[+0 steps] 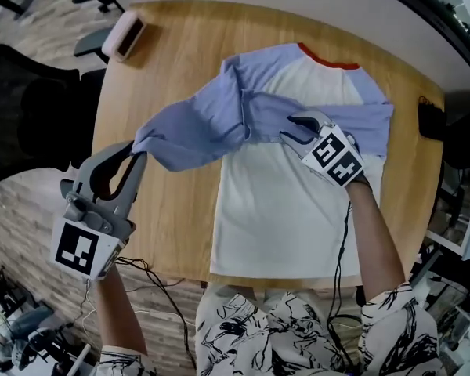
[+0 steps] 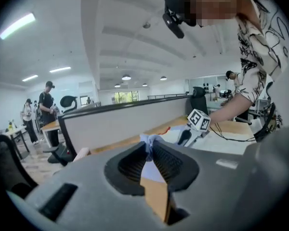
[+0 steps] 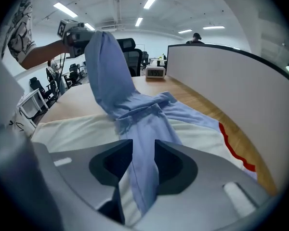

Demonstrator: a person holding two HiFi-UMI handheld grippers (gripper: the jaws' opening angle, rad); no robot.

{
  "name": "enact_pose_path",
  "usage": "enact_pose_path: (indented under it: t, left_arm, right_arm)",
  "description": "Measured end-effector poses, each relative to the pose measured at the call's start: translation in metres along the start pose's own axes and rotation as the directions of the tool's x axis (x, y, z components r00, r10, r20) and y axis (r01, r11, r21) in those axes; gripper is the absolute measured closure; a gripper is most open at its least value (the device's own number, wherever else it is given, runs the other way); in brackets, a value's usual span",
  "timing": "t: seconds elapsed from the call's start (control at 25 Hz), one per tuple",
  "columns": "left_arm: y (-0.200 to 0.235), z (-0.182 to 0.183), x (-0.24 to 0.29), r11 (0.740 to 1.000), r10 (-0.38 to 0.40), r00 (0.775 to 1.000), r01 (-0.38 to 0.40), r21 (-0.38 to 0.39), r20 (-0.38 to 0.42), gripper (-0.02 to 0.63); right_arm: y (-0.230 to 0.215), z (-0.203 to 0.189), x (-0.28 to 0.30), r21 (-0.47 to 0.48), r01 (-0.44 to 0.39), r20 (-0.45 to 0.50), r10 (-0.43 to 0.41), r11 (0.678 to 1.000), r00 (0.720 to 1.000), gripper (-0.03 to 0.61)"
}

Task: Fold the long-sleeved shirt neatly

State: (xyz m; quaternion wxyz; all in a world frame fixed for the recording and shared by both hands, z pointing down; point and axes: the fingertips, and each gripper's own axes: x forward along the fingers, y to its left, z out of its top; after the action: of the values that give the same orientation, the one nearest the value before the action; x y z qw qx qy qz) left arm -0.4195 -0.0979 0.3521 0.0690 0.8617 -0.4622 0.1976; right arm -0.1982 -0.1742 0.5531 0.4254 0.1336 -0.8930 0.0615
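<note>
A long-sleeved shirt (image 1: 290, 210) with a white body, blue sleeves and a red collar lies flat on the wooden table (image 1: 164, 210). My left gripper (image 1: 135, 149) is at the left, raised off the table and shut on the end of the left sleeve (image 1: 196, 128), which hangs stretched from the shoulder. The left gripper view shows blue cloth (image 2: 149, 139) pinched between the jaws. My right gripper (image 1: 291, 129) rests over the chest. It is shut on the right sleeve (image 3: 139, 129), which lies folded across the white front.
A small pink-and-white clock (image 1: 125, 36) stands at the table's far left corner. A black office chair (image 1: 31, 108) is left of the table and a black object (image 1: 431, 120) sits at its right edge. Cables (image 1: 153, 276) trail off the near edge. A white partition (image 3: 221, 76) runs behind the table.
</note>
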Motion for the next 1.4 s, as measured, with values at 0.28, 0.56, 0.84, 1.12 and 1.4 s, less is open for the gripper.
enact_pose_path:
  t: [0.28, 0.56, 0.84, 1.12, 1.4]
  left_arm:
    - [-0.064, 0.116, 0.077, 0.975, -0.102, 0.992, 0.086, 0.203, 0.072, 0.561]
    - [-0.141, 0.175, 0.15, 0.903, -0.247, 0.968, 0.214, 0.372, 0.043, 0.561]
    - [-0.237, 0.176, 0.225, 0.772, -0.383, 0.917, 0.383, 0.508, -0.11, 0.56]
    - [-0.317, 0.097, 0.306, 0.643, -0.415, 0.831, 0.556, 0.527, -0.37, 0.558]
    - [-0.361, 0.026, 0.369, 0.612, -0.364, 0.754, 0.636, 0.469, -0.547, 0.558]
  right_arm:
    - [-0.021, -0.057, -0.072, 0.05, 0.032, 0.002, -0.032, 0.998, 0.999, 0.417]
    - [-0.033, -0.117, -0.134, 0.111, 0.08, -0.005, -0.08, 0.991, 0.997, 0.411]
    - [-0.043, -0.179, -0.18, 0.174, 0.148, -0.024, -0.146, 0.974, 0.989, 0.408]
    - [-0.048, -0.232, -0.211, 0.218, 0.186, -0.031, -0.184, 0.958, 0.983, 0.403]
    - [-0.047, -0.253, -0.223, 0.238, 0.173, -0.006, -0.177, 0.956, 0.984, 0.4]
